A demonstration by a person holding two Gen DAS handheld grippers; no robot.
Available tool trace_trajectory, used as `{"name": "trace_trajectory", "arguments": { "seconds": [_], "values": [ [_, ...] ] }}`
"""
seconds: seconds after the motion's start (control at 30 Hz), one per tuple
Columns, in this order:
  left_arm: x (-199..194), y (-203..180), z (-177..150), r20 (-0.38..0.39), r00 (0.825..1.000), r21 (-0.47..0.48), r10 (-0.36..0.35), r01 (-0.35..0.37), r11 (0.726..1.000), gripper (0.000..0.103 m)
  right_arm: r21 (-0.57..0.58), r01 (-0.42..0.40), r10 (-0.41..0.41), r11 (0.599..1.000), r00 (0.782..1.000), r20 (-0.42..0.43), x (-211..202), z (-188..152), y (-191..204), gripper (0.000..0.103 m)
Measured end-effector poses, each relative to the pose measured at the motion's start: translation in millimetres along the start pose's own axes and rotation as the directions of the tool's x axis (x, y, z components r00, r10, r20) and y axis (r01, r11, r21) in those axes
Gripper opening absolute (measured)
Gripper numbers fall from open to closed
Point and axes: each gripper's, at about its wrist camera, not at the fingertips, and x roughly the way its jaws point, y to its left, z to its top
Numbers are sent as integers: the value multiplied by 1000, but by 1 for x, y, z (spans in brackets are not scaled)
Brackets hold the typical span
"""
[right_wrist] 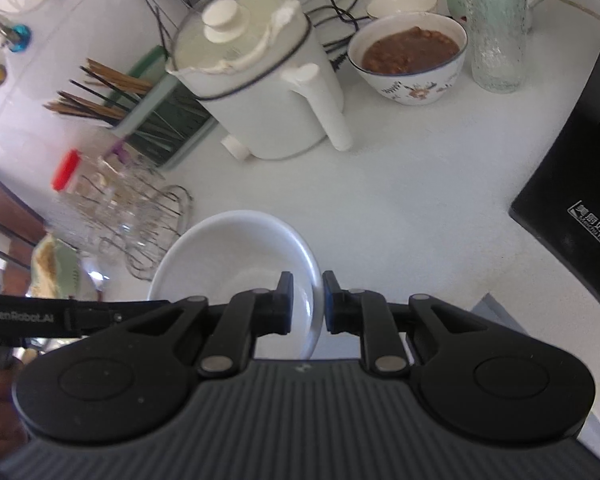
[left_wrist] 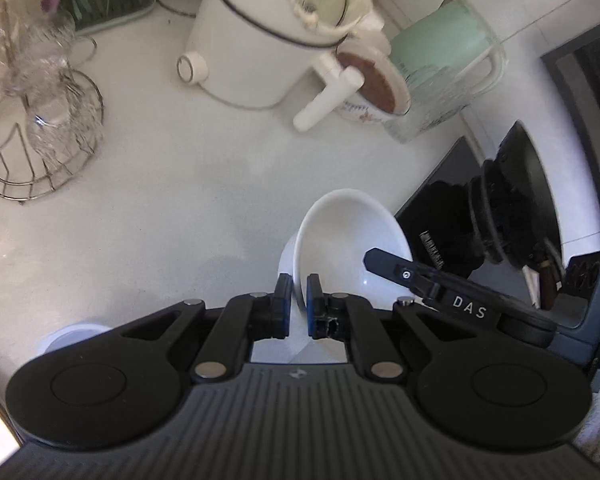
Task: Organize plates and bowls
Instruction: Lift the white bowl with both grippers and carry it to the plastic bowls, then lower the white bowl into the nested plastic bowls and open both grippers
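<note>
A plain white bowl (left_wrist: 348,232) hangs tilted above the white counter, held at two sides of its rim. My left gripper (left_wrist: 299,292) is shut on the bowl's near rim, one pad inside the wall and one outside. In the right wrist view the same bowl (right_wrist: 228,252) shows its hollow, and my right gripper (right_wrist: 307,296) is shut on its right rim. A finger (left_wrist: 384,264) of the right gripper reaches over the bowl's far side in the left wrist view. The left gripper's body (right_wrist: 80,314) comes in from the left edge of the right wrist view.
A white electric kettle (right_wrist: 260,92) stands at the back, with a patterned bowl of brown food (right_wrist: 410,56) and a green glass pitcher (right_wrist: 496,20) beside it. A wire rack of glasses (left_wrist: 40,120) is on the left, a black cooktop (right_wrist: 572,184) on the right, a chopstick holder (right_wrist: 152,120) behind.
</note>
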Motion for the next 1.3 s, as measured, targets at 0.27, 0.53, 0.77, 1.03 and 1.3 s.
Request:
{"name": "trace_trajectory", "arguments": {
  "seconds": [0.27,0.53,0.77,1.03,1.3],
  "values": [
    [-35,-1,-12,52,999,-16,-4,5,1000,8,-52,-25,28,998,999,44,-20,-5,21,20],
    [-62,11,-29,106,994,-39,-3,7,999,8,-96,-51,57,994,997,61,-27,-10,43,20],
    [-85,26,-46,148,989,-68,10,0,998,8,-142,-75,82,987,995,49,-26,-18,64,20],
    [-96,62,-80,182,982,-198,50,-13,980,8,-238,-100,98,966,995,-20,-14,-32,96,20],
    [-108,99,-121,233,966,-342,112,-27,939,8,-349,-159,120,923,984,-130,10,-46,131,20]
  ]
}}
